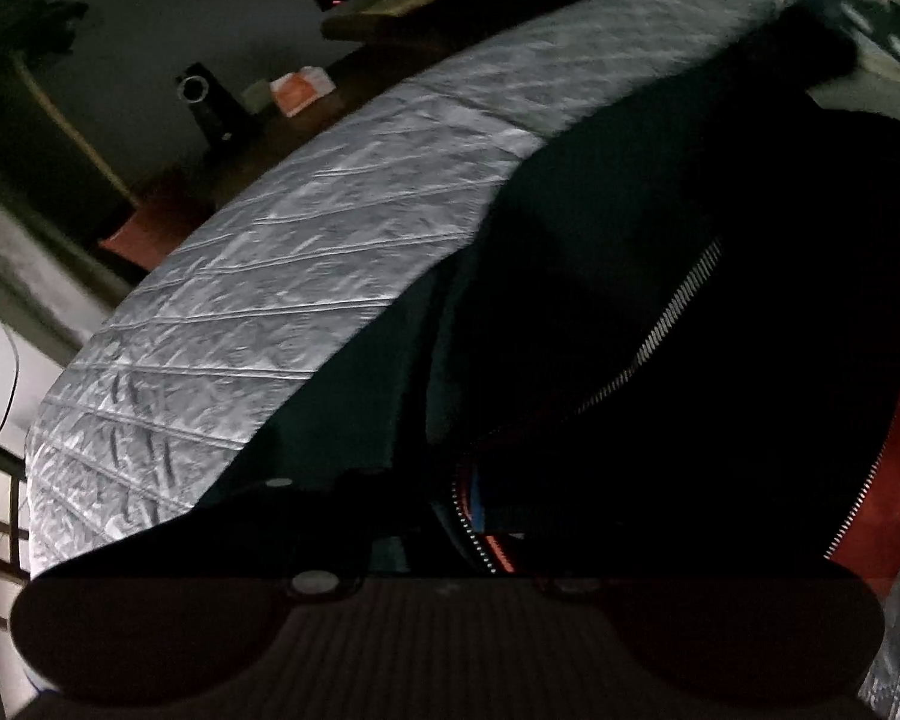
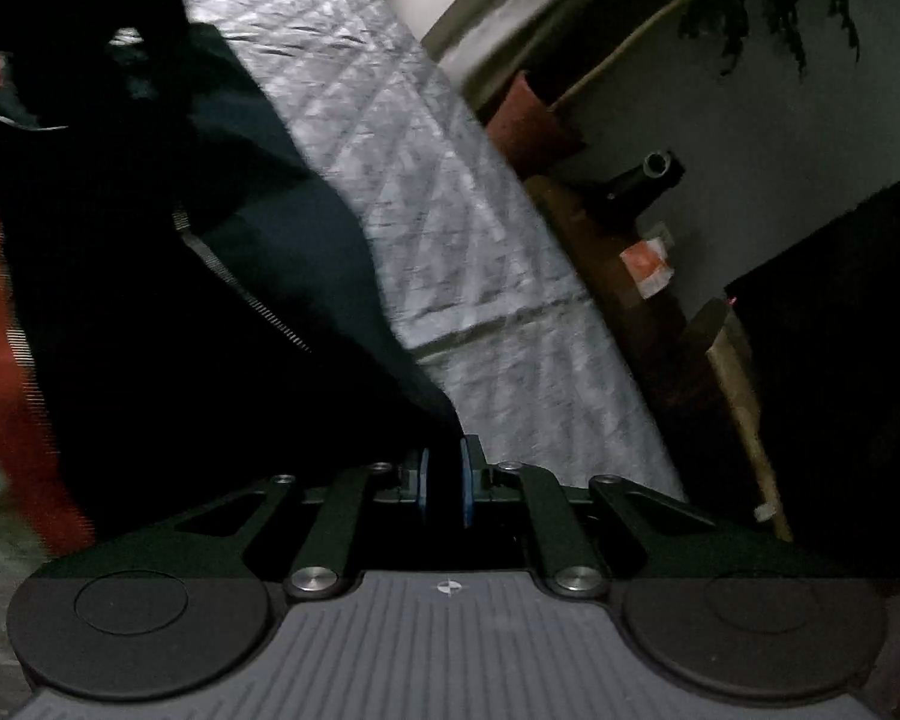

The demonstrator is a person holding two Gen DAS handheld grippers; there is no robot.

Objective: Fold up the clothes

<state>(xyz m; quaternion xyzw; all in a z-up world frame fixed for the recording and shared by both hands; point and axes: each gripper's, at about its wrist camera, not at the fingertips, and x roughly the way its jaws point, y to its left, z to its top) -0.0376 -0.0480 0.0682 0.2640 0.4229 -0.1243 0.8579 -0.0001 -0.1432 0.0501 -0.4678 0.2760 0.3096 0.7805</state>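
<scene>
Dark zip-front jacket with red lining [image 1: 660, 276] lies spread on the grey quilted bed cover [image 1: 258, 300], and you hold it from the near edge with both tongs. Your right tongs [image 2: 444, 480] are pinched on its dark hem; your left tongs [image 1: 474, 516], mostly hidden under cloth, look clamped by the zipper [image 1: 666, 324]. Its length runs away from you, so the fold goes forward with both corners level.
</scene>
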